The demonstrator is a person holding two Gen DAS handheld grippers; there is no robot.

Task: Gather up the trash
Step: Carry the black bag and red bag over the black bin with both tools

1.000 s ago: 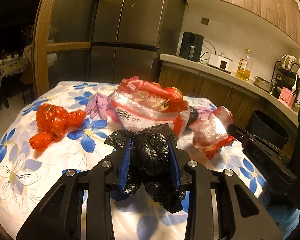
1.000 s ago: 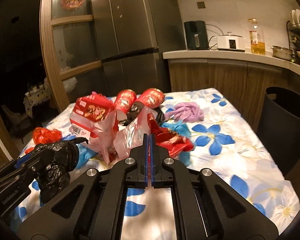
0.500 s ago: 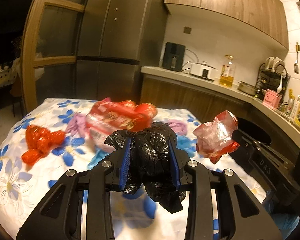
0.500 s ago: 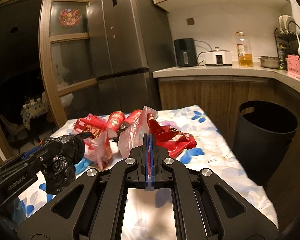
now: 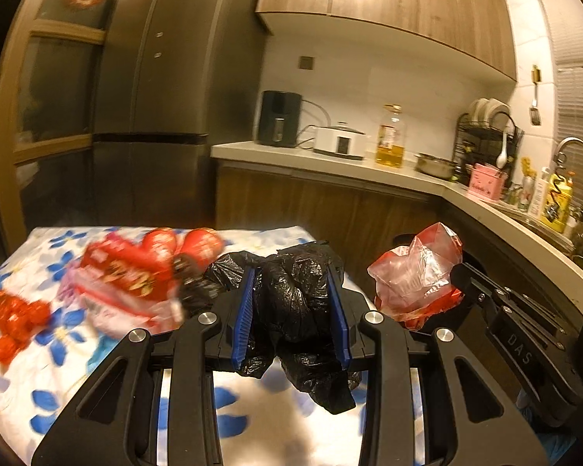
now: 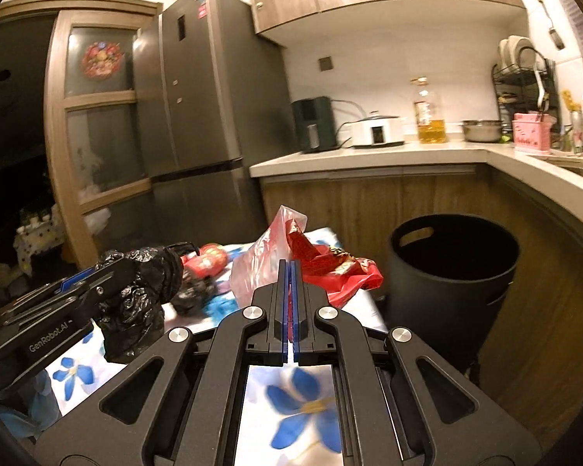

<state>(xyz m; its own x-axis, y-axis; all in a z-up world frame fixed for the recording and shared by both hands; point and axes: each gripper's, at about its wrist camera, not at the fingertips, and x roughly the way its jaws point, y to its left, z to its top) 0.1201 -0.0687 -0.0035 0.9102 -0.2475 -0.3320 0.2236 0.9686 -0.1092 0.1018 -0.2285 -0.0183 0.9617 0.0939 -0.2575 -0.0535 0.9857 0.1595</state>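
My left gripper (image 5: pixel 293 291) is shut on a crumpled black plastic bag (image 5: pixel 297 303) and holds it above the flowered table (image 5: pixel 27 372); it shows at the left of the right wrist view (image 6: pixel 136 283). My right gripper (image 6: pixel 289 272) is shut on a clear and red plastic bag (image 6: pixel 303 260), lifted off the table; it also shows in the left wrist view (image 5: pixel 416 275). A black trash bin (image 6: pixel 451 272) stands on the floor right of the table. Red snack wrappers (image 5: pixel 124 272) and a red crumpled wrapper (image 5: pixel 11 318) lie on the table.
A wooden kitchen counter (image 6: pixel 369 155) with appliances, an oil bottle (image 6: pixel 429 116) and a dish rack runs behind and to the right. A tall grey fridge (image 6: pixel 198 116) stands behind the table. The bin sits between table and counter cabinets.
Both grippers have risen and swung right with their bags. The bin has come nearer and larger in the right wrist view. The table's trash has slid left and lower.
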